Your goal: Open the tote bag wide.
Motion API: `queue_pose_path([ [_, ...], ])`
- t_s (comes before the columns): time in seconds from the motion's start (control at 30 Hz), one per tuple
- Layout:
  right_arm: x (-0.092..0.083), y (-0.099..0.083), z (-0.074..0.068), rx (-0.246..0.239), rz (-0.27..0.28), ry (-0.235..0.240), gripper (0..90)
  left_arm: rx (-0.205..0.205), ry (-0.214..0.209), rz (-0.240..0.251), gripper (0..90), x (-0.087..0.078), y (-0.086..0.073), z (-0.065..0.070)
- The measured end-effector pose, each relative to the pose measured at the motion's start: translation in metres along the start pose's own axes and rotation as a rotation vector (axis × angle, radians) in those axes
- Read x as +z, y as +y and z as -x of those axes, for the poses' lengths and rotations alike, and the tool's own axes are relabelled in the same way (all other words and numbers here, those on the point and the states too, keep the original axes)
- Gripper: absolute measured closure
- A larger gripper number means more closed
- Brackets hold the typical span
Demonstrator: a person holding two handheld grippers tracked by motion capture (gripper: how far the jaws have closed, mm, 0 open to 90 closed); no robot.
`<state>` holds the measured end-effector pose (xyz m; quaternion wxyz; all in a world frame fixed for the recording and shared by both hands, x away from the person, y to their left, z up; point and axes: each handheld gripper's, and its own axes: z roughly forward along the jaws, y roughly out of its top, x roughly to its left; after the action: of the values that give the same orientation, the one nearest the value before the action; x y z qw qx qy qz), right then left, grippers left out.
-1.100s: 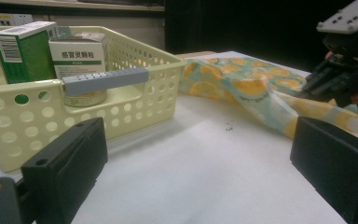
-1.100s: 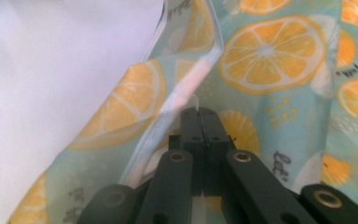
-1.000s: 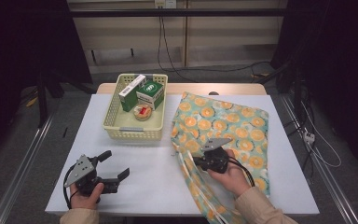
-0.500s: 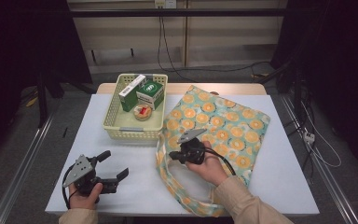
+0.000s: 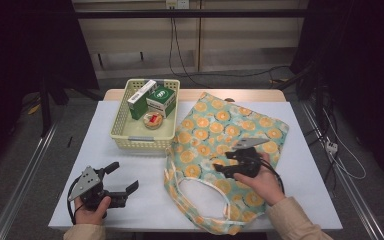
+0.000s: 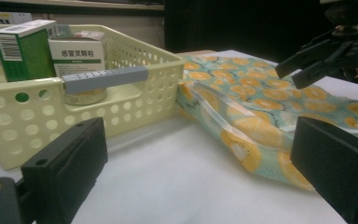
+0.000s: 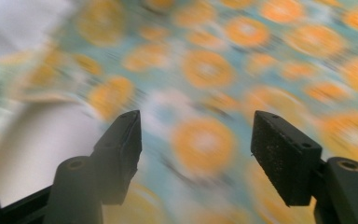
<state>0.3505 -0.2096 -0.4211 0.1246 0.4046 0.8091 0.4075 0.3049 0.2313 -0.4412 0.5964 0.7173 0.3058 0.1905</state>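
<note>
A cloth bag (image 5: 225,130) printed with orange slices lies flat on the white table (image 5: 105,150), its white handles (image 5: 200,200) looped toward the near edge. My right gripper (image 5: 223,164) hovers just over the bag's middle; its jaws have just been opening and stand apart with nothing between them. In the right gripper view the gripper (image 7: 196,135) looks down on the blurred bag (image 7: 205,70). My left gripper (image 5: 123,176) rests open at the near left of the table, away from the bag. In the left gripper view its jaws (image 6: 198,158) frame the bag (image 6: 242,93) and the right gripper (image 6: 289,77).
A pale yellow basket (image 5: 120,120) stands at the back left, touching the bag's left edge. It holds a green box (image 5: 161,100), a white and green box (image 5: 141,92) and a small round tin (image 5: 153,120). The basket (image 6: 135,98) rises close ahead in the left gripper view.
My right gripper dragged the bag's edge left toward the basket, then let go and drew back to the right, its jaws now apart. The left gripper stayed still.
</note>
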Motion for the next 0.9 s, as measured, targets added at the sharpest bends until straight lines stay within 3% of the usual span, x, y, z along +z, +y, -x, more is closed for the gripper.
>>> queue_pose_path([
  [0.07, -0.010, -0.015, 0.018, 0.025, -0.028, -0.072, 33.7, -0.002, -0.005, -0.004, 3.8, 0.001, 0.000, 0.001],
  [0.17, -0.020, -0.032, 0.035, 0.056, -0.040, -0.135, 33.3, -0.001, -0.014, -0.015, 3.8, 0.004, 0.001, 0.003],
  [0.37, -0.040, -0.050, 0.057, 0.114, -0.026, -0.238, 33.4, 0.006, -0.021, -0.023, 3.8, 0.007, 0.002, 0.007],
  [0.5, -0.050, -0.060, 0.073, 0.129, -0.028, -0.367, 32.9, 0.009, -0.023, -0.024, 3.8, 0.006, 0.002, 0.006],
  [0.73, -0.058, -0.071, 0.088, 0.177, -0.048, -0.421, 33.3, 0.011, -0.023, -0.020, 3.8, 0.006, 0.001, 0.005],
  [0.9, -0.053, -0.077, 0.091, 0.200, -0.065, -0.401, 43.0, 0.011, -0.021, -0.015, 3.8, 0.006, 0.001, 0.006],
])
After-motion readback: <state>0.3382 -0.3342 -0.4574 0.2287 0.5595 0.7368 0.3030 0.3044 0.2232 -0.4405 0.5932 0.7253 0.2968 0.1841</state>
